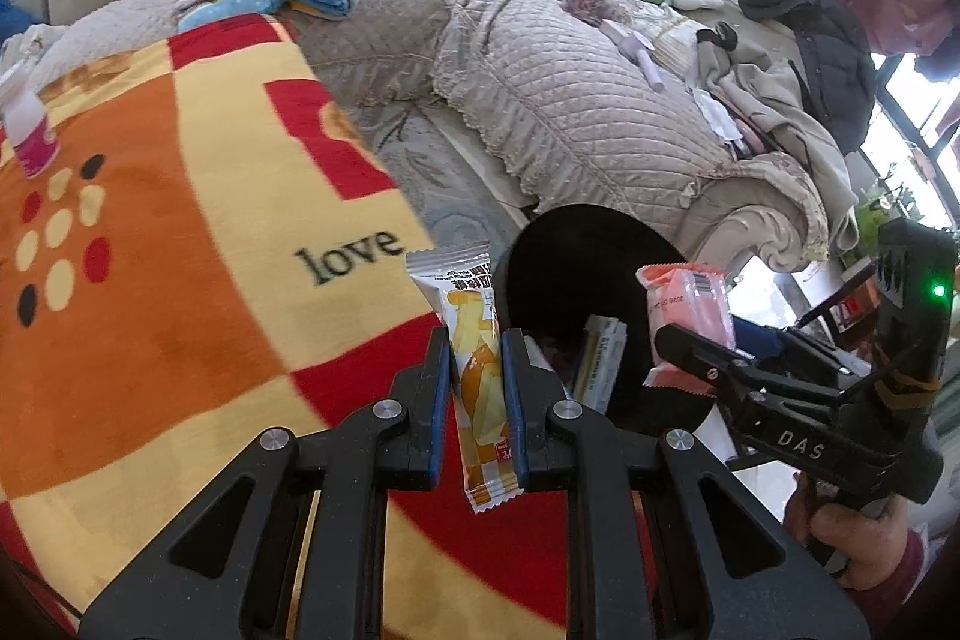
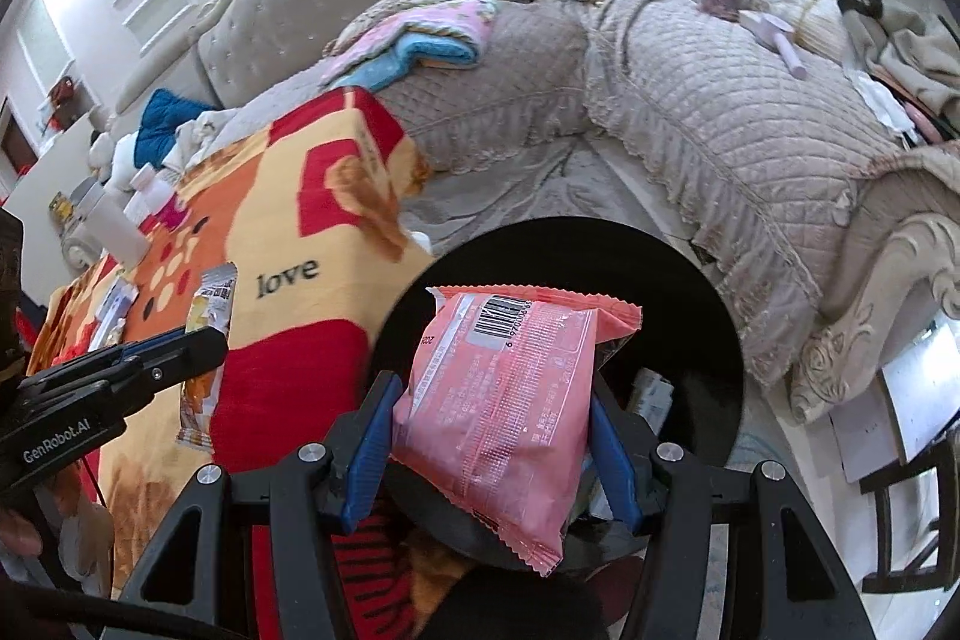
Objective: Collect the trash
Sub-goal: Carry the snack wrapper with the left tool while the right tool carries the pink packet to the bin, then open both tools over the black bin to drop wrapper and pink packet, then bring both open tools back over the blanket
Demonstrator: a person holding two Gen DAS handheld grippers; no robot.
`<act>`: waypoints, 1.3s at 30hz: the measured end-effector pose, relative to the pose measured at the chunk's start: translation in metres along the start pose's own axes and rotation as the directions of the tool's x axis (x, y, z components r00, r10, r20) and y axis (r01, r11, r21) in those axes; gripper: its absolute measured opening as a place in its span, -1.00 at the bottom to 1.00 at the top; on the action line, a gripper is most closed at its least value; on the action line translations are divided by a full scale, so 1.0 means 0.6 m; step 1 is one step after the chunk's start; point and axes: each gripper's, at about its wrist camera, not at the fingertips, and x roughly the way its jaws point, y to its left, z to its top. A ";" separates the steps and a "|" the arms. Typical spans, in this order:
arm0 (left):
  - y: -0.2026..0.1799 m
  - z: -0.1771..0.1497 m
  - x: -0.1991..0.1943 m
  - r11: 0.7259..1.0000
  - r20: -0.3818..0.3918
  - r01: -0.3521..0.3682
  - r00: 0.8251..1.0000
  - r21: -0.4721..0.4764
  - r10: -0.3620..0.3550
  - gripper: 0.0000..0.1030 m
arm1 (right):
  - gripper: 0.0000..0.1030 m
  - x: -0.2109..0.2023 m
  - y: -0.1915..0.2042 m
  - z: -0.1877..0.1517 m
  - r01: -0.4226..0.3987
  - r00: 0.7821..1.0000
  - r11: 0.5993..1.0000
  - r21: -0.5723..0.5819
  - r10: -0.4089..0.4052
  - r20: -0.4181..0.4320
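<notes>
The yellow snack wrapper (image 1: pixel 480 382), long & thin w/ white ends, was pinched in the left gripper (image 1: pixel 477 376) at the edge of the black bin (image 1: pixel 600 250). The pink packet (image 2: pixel 504 400), crinkled w/ a barcode, was clamped by the right gripper (image 2: pixel 492 436) above the bin's mouth. The blanket (image 1: pixel 180 280) lay just left; the sofa (image 1: pixel 570 100) stood behind.

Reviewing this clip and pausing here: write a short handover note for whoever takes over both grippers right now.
Left gripper: shut on the yellow snack wrapper, beside the black bin.
Right gripper: shut on the pink packet, over the bin's opening.
Done: some wrappers already lie inside the bin.
Left: drop both pieces in, then check the blanket; a small bottle stands there, whether it is trash is unclear.
</notes>
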 end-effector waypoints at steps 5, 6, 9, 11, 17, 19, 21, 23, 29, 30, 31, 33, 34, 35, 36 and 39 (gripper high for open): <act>-0.019 0.007 0.018 0.999 -0.013 0.050 0.999 -0.006 -0.050 -0.73 | 0.13 0.005 -0.021 -0.002 0.012 1.000 1.000 0.024 -0.012 -0.011; -0.023 0.008 0.022 0.998 -0.018 0.060 0.998 -0.007 -0.060 -0.73 | 0.13 0.005 -0.025 -0.002 0.013 1.000 1.000 0.029 -0.013 -0.013; -0.035 0.014 0.034 0.997 -0.027 0.080 0.996 -0.008 -0.081 -0.73 | 0.13 0.007 -0.035 -0.003 0.020 1.000 0.999 0.041 -0.019 -0.016; -0.040 0.017 0.041 0.996 -0.033 0.087 0.996 -0.011 -0.087 -0.73 | 0.13 0.008 -0.041 -0.004 0.022 1.000 0.998 0.050 -0.021 -0.018; -0.046 0.022 0.056 0.993 -0.025 0.109 0.994 -0.034 -0.110 -0.72 | 0.13 0.012 -0.060 -0.004 0.032 0.999 0.995 0.091 -0.030 -0.026; -0.043 0.024 0.060 0.991 -0.023 0.123 0.992 -0.057 -0.125 -0.70 | 0.19 0.013 -0.065 -0.002 0.050 0.998 0.993 0.104 -0.048 -0.027; -0.040 0.024 0.063 0.988 -0.032 0.143 0.989 -0.061 -0.145 -0.59 | 0.38 0.010 -0.071 0.000 0.053 0.999 0.991 0.122 -0.051 -0.017; -0.040 0.023 0.063 0.987 -0.036 0.146 0.988 -0.063 -0.149 -0.26 | 0.43 0.008 -0.072 0.003 0.050 0.999 0.990 0.130 -0.049 -0.007; -0.034 0.020 0.048 0.989 -0.022 0.131 0.991 -0.063 -0.133 -0.26 | 0.43 0.016 -0.064 0.002 0.048 0.999 0.992 0.115 -0.045 -0.028; -0.031 0.019 0.045 0.990 -0.019 0.126 0.992 -0.062 -0.128 -0.26 | 0.43 0.018 -0.062 0.001 0.046 0.999 0.992 0.113 -0.042 -0.032; -0.029 0.018 0.043 0.991 -0.015 0.120 0.993 -0.062 -0.121 -0.26 | 0.43 0.019 -0.059 0.000 0.043 0.999 0.993 0.110 -0.039 -0.034; -0.022 0.016 0.035 0.992 -0.008 0.105 0.994 -0.064 -0.105 -0.26 | 0.43 0.022 -0.051 -0.002 0.040 0.999 0.994 0.099 -0.037 -0.039; -0.018 0.014 0.032 0.994 -0.007 0.092 0.996 -0.066 -0.093 -0.26 | 0.43 0.024 -0.047 -0.002 0.040 0.998 0.995 0.093 -0.036 -0.041; -0.015 0.012 0.030 0.994 -0.006 0.082 0.997 -0.067 -0.082 -0.26 | 0.43 0.024 -0.043 -0.003 0.038 0.998 0.995 0.087 -0.035 -0.043; -0.010 0.010 0.027 0.995 -0.005 0.070 0.998 -0.069 -0.070 -0.26 | 0.43 0.025 -0.037 -0.003 0.035 0.999 0.996 0.080 -0.032 -0.043; 0.008 0.001 0.016 0.997 0.000 0.032 0.999 -0.073 -0.033 -0.26 | 0.43 0.027 -0.025 -0.003 0.027 0.999 0.997 0.068 -0.024 -0.043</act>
